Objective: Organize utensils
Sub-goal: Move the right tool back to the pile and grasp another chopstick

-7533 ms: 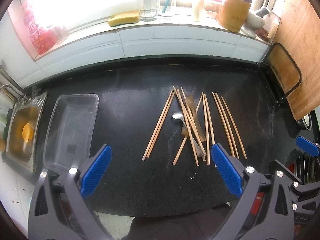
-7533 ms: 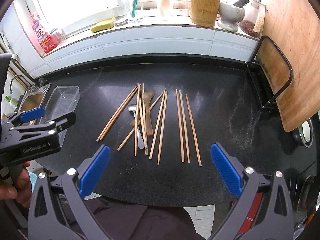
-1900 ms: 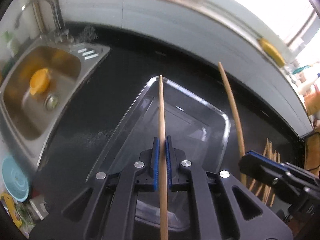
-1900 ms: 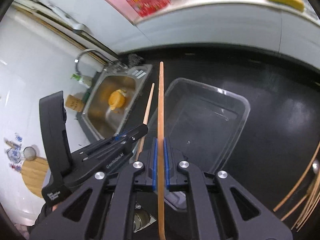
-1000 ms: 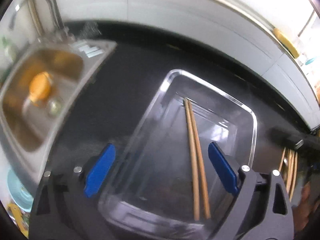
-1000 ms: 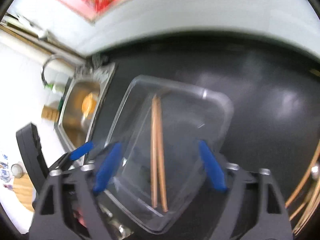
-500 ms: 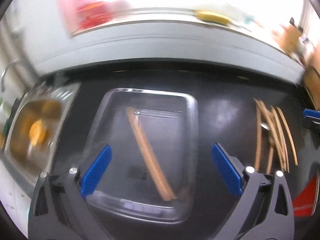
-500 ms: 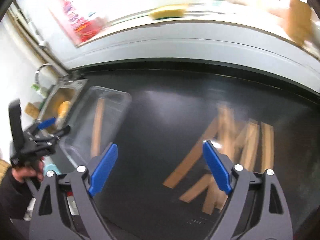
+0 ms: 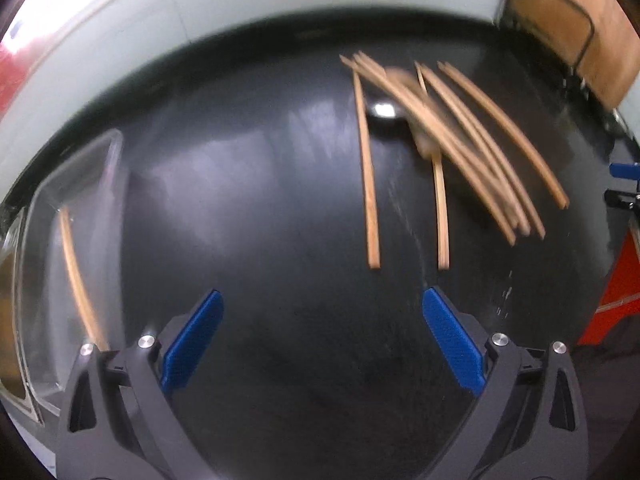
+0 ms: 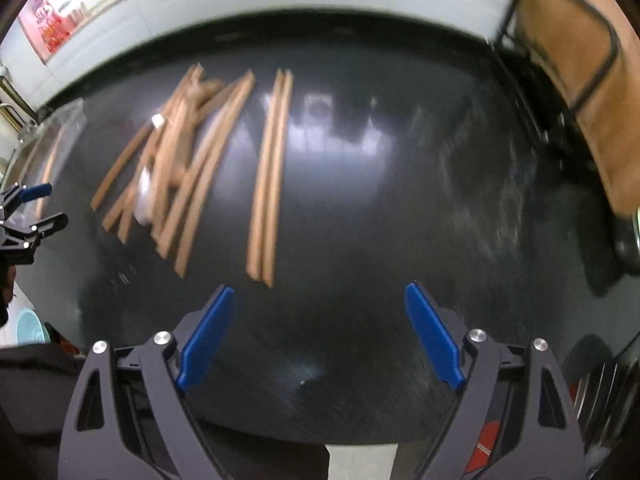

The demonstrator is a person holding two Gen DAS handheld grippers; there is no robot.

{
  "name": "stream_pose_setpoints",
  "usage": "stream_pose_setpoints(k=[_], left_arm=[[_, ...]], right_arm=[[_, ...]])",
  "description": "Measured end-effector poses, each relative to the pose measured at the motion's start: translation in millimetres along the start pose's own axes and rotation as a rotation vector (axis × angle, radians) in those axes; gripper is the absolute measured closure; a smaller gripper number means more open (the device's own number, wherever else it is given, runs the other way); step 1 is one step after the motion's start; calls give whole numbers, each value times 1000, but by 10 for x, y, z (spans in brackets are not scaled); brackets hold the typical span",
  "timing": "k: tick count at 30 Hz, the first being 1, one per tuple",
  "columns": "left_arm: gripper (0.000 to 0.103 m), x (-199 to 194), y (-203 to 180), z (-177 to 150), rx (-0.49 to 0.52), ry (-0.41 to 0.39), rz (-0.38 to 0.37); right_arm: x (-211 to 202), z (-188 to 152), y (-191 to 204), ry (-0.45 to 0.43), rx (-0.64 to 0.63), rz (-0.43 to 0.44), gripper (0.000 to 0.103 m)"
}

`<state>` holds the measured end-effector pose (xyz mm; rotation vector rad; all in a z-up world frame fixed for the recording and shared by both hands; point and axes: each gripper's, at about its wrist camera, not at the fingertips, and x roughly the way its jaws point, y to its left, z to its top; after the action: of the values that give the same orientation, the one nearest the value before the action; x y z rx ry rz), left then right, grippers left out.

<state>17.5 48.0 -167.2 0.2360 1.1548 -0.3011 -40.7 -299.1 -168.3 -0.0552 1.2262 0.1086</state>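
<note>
Both views are motion-blurred. Several wooden chopsticks (image 9: 472,148) lie fanned on the black counter, with a metal spoon (image 9: 384,111) and a wooden spoon among them; the pile also shows in the right wrist view (image 10: 180,168), with a separate pair (image 10: 268,176) to its right. A clear plastic tray (image 9: 96,184) at the left holds chopsticks (image 9: 76,268). My left gripper (image 9: 320,336) is open and empty, above bare counter short of the pile. My right gripper (image 10: 320,336) is open and empty, just short of the separate pair.
A white tiled ledge (image 9: 200,4) runs along the back. A wooden cutting board in a black wire rack (image 10: 588,80) stands at the right. The left gripper (image 10: 24,216) shows at the left edge of the right wrist view. The sink edge sits beyond the tray.
Both grippers let go of their chopsticks into the tray, opened, and swung right from the tray toward the pile on the counter.
</note>
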Motion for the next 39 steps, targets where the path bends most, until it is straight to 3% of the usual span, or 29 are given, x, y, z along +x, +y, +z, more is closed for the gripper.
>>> stream_pose_setpoints(k=[10, 16, 19, 34, 39], left_arm=[[6, 263, 77, -149, -34, 43, 2], [6, 303, 78, -140, -10, 3, -4], [6, 335, 83, -68, 4, -17, -10], [6, 529, 111, 408, 74, -40, -41], [6, 654, 103, 673, 109, -44, -57]], right_arm=[[282, -193, -10, 54, -37, 7, 19], [416, -204, 72, 57, -64, -2, 18], [448, -169, 82, 12, -64, -2, 16], [619, 306, 1, -4, -28, -11, 14], [713, 590, 11, 3, -71, 4, 14]])
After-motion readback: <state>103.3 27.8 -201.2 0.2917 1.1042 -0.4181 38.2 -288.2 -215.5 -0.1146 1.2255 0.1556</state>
